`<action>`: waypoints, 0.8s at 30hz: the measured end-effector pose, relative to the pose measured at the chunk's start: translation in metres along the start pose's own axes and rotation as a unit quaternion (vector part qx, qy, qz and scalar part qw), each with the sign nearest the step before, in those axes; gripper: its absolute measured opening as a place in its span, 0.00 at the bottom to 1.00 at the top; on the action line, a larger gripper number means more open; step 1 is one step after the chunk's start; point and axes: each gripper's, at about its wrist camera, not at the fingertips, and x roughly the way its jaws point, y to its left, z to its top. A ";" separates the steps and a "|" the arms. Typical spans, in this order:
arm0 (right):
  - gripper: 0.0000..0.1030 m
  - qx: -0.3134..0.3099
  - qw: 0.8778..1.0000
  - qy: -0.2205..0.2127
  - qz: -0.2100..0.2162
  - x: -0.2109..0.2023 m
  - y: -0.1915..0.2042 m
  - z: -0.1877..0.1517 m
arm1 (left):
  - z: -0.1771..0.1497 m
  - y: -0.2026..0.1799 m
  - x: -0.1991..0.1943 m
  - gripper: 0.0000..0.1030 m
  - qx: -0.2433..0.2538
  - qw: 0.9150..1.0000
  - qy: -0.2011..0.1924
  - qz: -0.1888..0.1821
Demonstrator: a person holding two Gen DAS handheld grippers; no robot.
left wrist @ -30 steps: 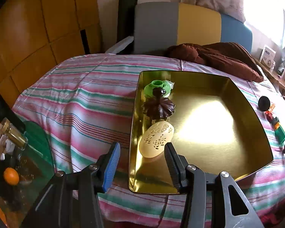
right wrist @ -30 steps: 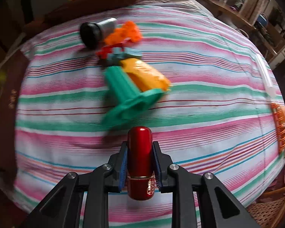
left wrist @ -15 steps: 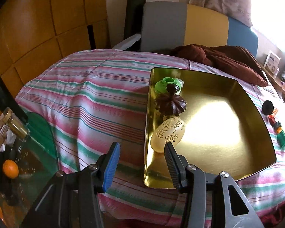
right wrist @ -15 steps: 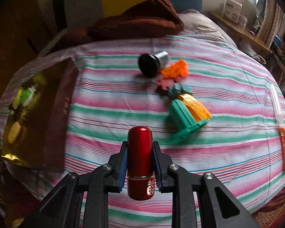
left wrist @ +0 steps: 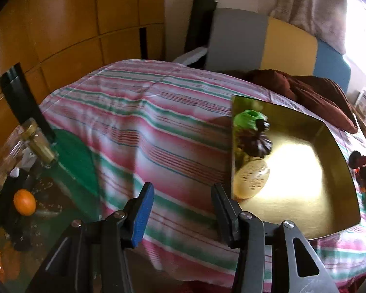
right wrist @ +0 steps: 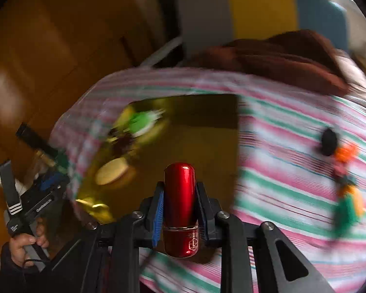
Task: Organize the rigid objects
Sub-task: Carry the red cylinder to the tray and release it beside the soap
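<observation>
Red tube (right wrist: 179, 205) in R tongs (right wrist: 179, 210)

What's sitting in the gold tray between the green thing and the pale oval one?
A dark brown flower-shaped piece, between the green thing and pale oval. Left wrist view.

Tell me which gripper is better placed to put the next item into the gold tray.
Right. The right gripper is shut on the red cylinder, with the gold tray just ahead. The left gripper is open, holds nothing, and sits off the tray's near corner.
</observation>
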 end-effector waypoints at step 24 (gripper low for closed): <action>0.27 -0.110 0.983 0.123 0.077 0.136 0.131 -0.020 | -0.017 0.029 0.009 0.52 -0.026 0.999 0.022 0.010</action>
